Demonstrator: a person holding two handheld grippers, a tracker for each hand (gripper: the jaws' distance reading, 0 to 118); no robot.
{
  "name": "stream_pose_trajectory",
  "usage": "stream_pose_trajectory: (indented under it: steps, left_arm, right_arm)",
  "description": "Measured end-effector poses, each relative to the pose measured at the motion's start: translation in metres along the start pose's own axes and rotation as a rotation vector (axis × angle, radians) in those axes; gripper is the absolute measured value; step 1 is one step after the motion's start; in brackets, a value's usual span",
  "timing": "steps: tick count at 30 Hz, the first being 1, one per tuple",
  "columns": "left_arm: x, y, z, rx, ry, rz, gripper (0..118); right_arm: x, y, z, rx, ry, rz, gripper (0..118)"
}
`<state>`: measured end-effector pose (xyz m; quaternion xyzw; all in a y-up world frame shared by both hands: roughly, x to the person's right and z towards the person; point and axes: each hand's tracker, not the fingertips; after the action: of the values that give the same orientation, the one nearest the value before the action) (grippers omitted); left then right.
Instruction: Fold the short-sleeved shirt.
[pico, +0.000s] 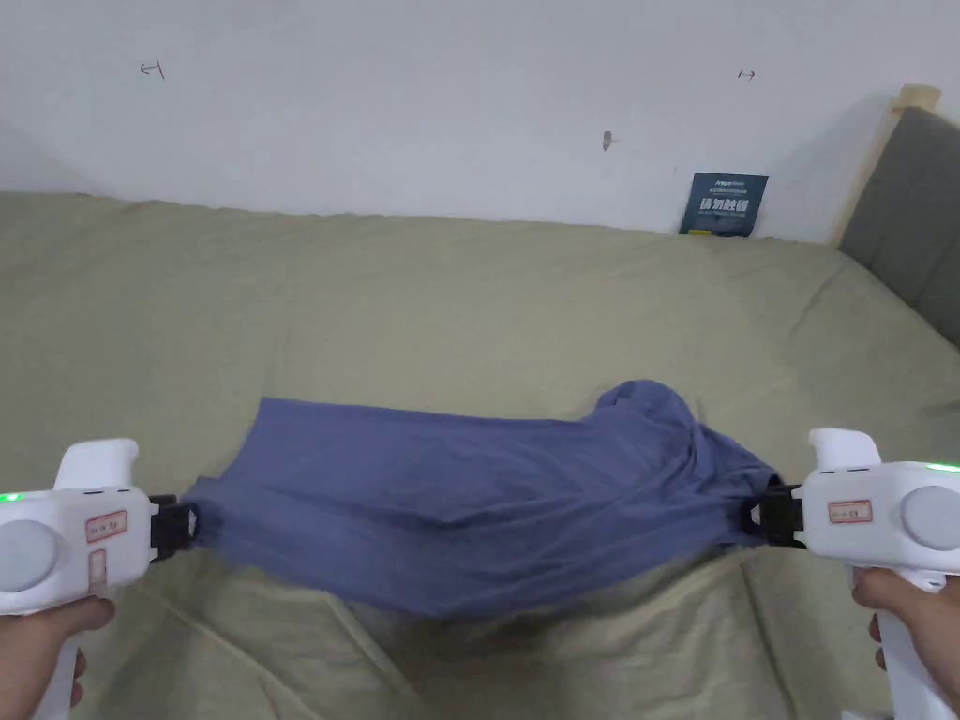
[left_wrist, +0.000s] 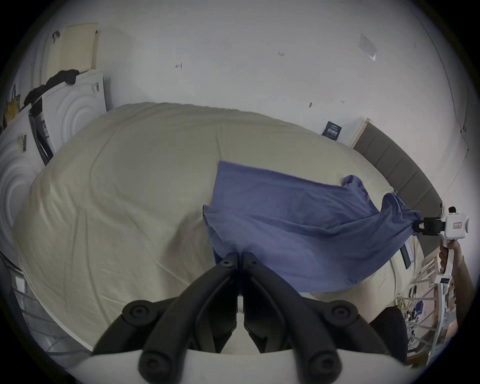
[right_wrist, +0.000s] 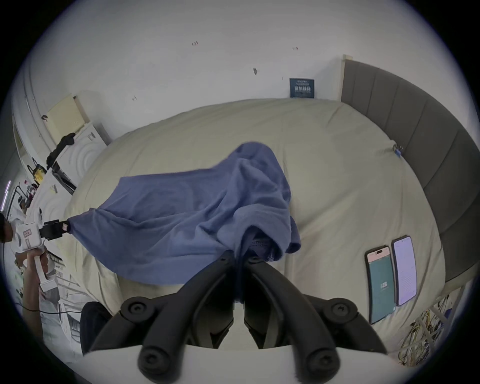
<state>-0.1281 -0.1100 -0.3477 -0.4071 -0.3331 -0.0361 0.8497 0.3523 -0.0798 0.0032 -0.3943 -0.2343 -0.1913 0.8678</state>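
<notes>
I see the blue shirt (pico: 450, 497) stretched between both grippers above the near part of the bed (pico: 422, 291), its far edge resting on the sheet. Left gripper (pico: 190, 527) clenched on the left corner, right gripper (pico: 756, 514) clenched on the bunched right end. Both hands level, spread wide, pointing inward. Two phones (right_wrist: 392, 275) lie on the bed, far right.

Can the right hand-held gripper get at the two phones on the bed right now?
Probably not yet: the right hand-held gripper is shut on the blue shirt. The phones lie uncovered on the bed beside it.
</notes>
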Motion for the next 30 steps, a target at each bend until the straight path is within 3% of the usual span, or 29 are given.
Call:
stream_pose_trajectory:
  steps: [9,14,15,16,17,18,19,20,22,24,27,28,29,30]
  left_arm:
    - [-0.013,-0.041,0.076,-0.004,-0.052,-0.034,0]
    - [-0.029,-0.103,0.062,-0.084,-0.021,-0.028,0]
    - [-0.025,-0.115,0.066,-0.089,-0.026,-0.015,5]
    - [-0.028,-0.126,0.058,-0.093,-0.038,-0.009,25]
    - [-0.030,-0.136,0.051,-0.084,-0.058,0.002,62]
    - [-0.030,-0.142,0.049,-0.050,-0.054,0.001,62]
    - [-0.016,-0.150,0.055,-0.018,-0.026,0.000,76]
    - [-0.012,-0.154,0.061,-0.002,0.015,-0.022,105]
    - [-0.003,-0.160,0.089,0.099,0.003,-0.068,107]
    - [-0.004,-0.166,0.107,0.183,-0.006,-0.141,107]
    - [0.008,-0.170,0.122,0.304,0.051,-0.205,103]
    - [0.015,-0.166,0.122,0.304,0.085,-0.210,87]
    - [0.019,-0.161,0.119,0.277,0.086,-0.196,50]
    - [0.021,-0.154,0.112,0.245,0.089,-0.184,0]
  right_arm:
    - [0.014,-0.060,0.051,-0.005,0.003,0.044,6]
    - [0.030,-0.132,0.036,-0.059,0.007,-0.038,10]
    - [0.029,-0.146,0.028,-0.052,-0.001,-0.040,22]
    - [0.029,-0.160,0.017,-0.041,-0.033,-0.052,63]
    - [0.029,-0.173,0.008,-0.033,-0.060,-0.061,87]
    - [0.030,-0.182,0.002,-0.030,-0.074,-0.073,97]
    - [0.033,-0.190,-0.002,-0.038,-0.091,-0.081,97]
    - [0.030,-0.198,-0.004,-0.050,-0.102,-0.084,114]
    - [0.016,-0.203,0.023,0.030,-0.200,-0.014,115]
    - [0.003,-0.213,0.052,0.186,-0.188,0.068,115]
    - [-0.017,-0.217,0.080,0.283,-0.128,0.088,112]
    - [-0.034,-0.209,0.099,0.273,-0.067,0.081,86]
    - [-0.039,-0.208,0.098,0.247,-0.035,0.075,42]
    - [-0.045,-0.207,0.095,0.235,-0.061,0.075,1]
